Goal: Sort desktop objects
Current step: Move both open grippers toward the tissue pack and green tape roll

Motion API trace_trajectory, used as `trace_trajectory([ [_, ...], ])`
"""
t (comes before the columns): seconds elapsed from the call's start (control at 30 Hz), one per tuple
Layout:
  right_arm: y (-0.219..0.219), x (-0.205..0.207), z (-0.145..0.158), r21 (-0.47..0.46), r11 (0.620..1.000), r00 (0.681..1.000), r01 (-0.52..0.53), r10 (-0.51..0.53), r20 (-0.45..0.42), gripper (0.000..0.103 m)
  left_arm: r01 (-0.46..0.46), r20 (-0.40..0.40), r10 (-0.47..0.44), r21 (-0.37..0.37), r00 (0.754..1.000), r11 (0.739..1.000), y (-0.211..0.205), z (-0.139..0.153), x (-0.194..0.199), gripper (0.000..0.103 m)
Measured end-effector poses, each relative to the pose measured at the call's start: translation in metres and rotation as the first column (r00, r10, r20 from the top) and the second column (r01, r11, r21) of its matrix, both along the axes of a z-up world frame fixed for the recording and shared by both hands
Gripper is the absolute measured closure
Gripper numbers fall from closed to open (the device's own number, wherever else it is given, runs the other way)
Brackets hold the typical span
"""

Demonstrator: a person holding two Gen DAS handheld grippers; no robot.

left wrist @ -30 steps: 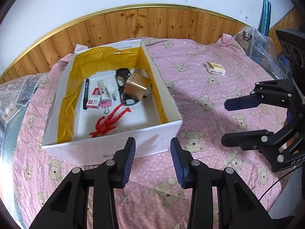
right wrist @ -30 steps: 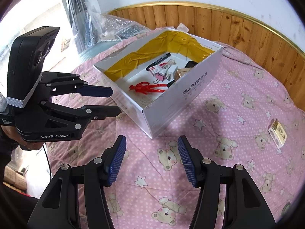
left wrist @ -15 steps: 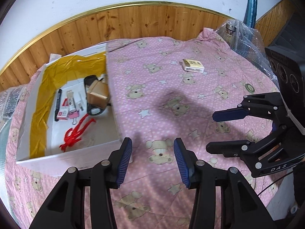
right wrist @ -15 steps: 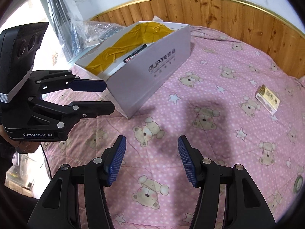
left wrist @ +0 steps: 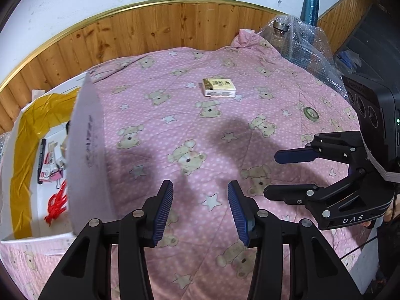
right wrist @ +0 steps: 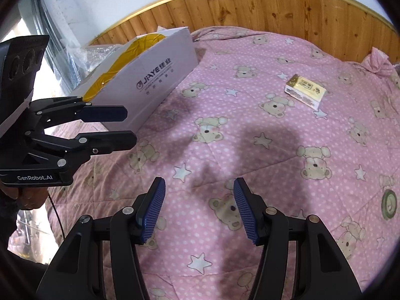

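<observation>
Spanning bare quilt (left wrist: 190,130), both grippers agape

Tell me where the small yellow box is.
The yellow box lies alone on the pink blanket, at the far middle in the left wrist view, right of the white carton.

Left wrist view looked forward and down along the left gripper (left wrist: 200,210) fingers, close above the pink bedspread (left wrist: 200,130), toward the wooden wall panelling (left wrist: 150,30). Right wrist view did likewise along the right gripper (right wrist: 198,207), from beside it. Shared by both: the small yellow box (left wrist: 219,88) (right wrist: 305,91), the white carton (left wrist: 87,150) (right wrist: 150,85), perhaps a tape roll (left wrist: 310,113) (right wrist: 389,204), and each other's gripper.
</observation>
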State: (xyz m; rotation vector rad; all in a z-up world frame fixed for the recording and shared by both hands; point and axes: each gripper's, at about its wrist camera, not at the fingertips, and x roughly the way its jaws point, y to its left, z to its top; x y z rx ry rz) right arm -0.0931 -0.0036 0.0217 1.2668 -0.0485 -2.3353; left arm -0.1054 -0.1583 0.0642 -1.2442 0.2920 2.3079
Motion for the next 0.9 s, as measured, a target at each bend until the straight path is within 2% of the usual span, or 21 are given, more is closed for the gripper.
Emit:
trace_trajectory([
  [0.2,0.042,0.005,-0.005,0.006,0.997,0.996,0.083,-0.083,-0.027,0.043,0.033,0.018,-0.033,0.005,0.999,0.999,0.037,-0.013,-0.014,0.056],
  [0.3,0.079,0.007,-0.005,0.007,0.986,0.984,0.168,-0.168,-0.053,0.043,0.057,0.030,-0.058,0.007,0.998,0.998,0.060,-0.022,-0.028,0.056],
  [0.4,0.127,0.004,-0.009,0.001,0.964,0.962,0.267,-0.267,-0.052,0.039,0.060,0.039,-0.060,0.010,0.997,0.998,0.084,-0.033,-0.048,0.054],
  [0.6,0.205,-0.006,-0.022,-0.019,0.907,0.907,0.421,-0.421,-0.019,0.039,0.081,0.082,-0.082,0.021,0.993,0.997,0.130,-0.057,-0.086,0.053],
  [0.8,0.238,-0.012,-0.028,-0.004,0.881,0.881,0.473,-0.473,-0.029,0.039,0.099,0.074,-0.100,0.015,0.992,0.995,0.160,-0.065,-0.116,0.052],
  [0.9,0.246,-0.018,-0.037,0.032,0.872,0.873,0.488,-0.488,-0.025,0.039,0.087,0.055,-0.088,0.019,0.995,0.996,0.166,-0.064,-0.134,0.043],
])
